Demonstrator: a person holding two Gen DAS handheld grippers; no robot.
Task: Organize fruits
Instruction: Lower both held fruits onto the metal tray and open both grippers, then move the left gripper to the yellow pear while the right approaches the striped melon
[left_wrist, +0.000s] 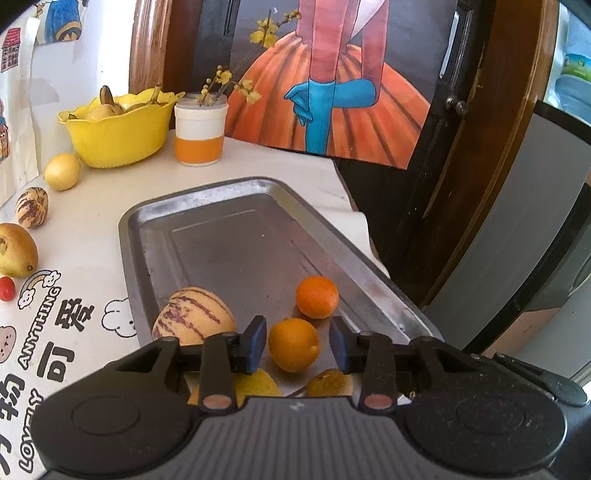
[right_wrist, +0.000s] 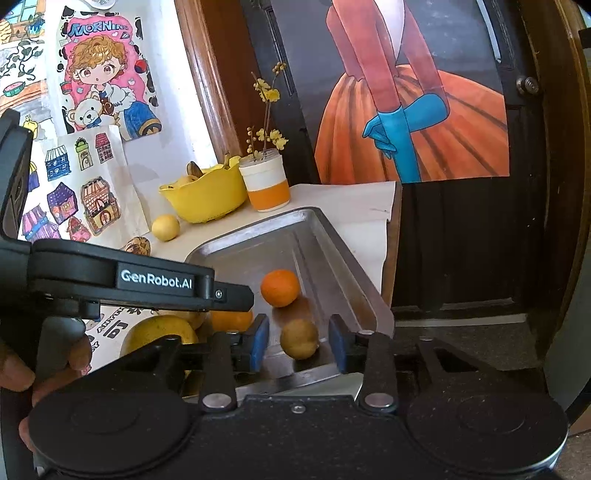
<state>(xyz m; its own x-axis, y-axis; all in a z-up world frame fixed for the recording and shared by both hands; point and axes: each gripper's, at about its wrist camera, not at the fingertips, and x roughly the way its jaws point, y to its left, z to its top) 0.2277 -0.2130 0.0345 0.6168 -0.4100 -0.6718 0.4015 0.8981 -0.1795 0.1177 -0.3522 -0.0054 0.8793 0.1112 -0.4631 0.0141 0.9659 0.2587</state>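
A metal tray lies on the white table. It holds a striped melon, an orange and a second orange. My left gripper is open around that second orange, with a gap showing at each blue pad. Two yellow fruits lie partly hidden under its body. In the right wrist view, my right gripper stands open around a yellow-brown fruit at the tray's near end, pads clear of it. An orange sits just beyond.
A yellow bowl of fruit and an orange-banded cup with twigs stand at the back. Loose fruits lie left of the tray: a yellow one, a striped one, a pear. The table edge drops off right of the tray.
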